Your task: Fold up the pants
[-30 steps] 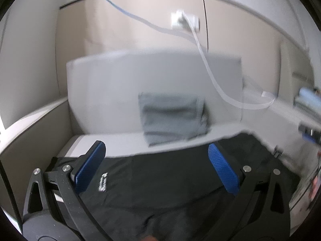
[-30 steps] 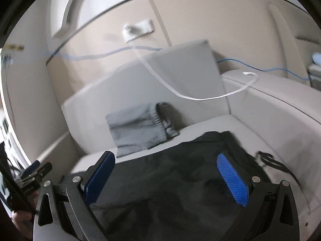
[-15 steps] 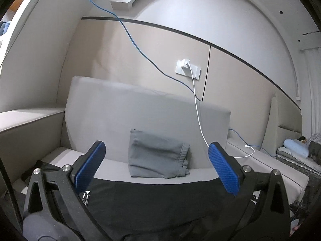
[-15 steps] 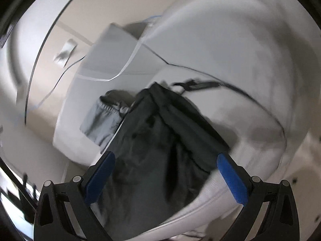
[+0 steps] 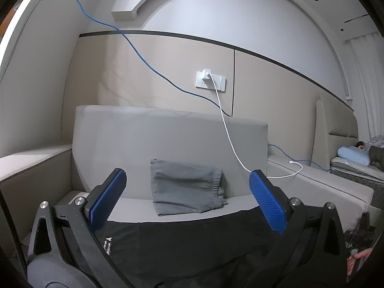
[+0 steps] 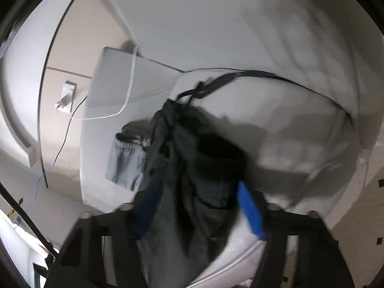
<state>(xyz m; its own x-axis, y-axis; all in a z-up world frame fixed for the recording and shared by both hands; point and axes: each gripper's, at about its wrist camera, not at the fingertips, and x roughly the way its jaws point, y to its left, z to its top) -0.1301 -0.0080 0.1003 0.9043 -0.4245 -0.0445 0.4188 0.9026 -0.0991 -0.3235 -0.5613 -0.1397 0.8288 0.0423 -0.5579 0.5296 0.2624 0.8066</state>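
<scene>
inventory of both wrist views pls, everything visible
black pants: 1, black, spread on sofa seat, below both grippers
folded garment: 1, grey, against sofa backrest
sofa: 1, light grey, fills both views
white cable: 1, white, from wall outlet to sofa arm
wall outlet: 1, white, on beige panel
blue cable: 1, blue, across wall
black strap: 1, black, on cushion beyond pants
pillow: 1, light blue, far right
left gripper: blue fingers, open
right gripper: blue fingers, blurred, pants between them
</scene>
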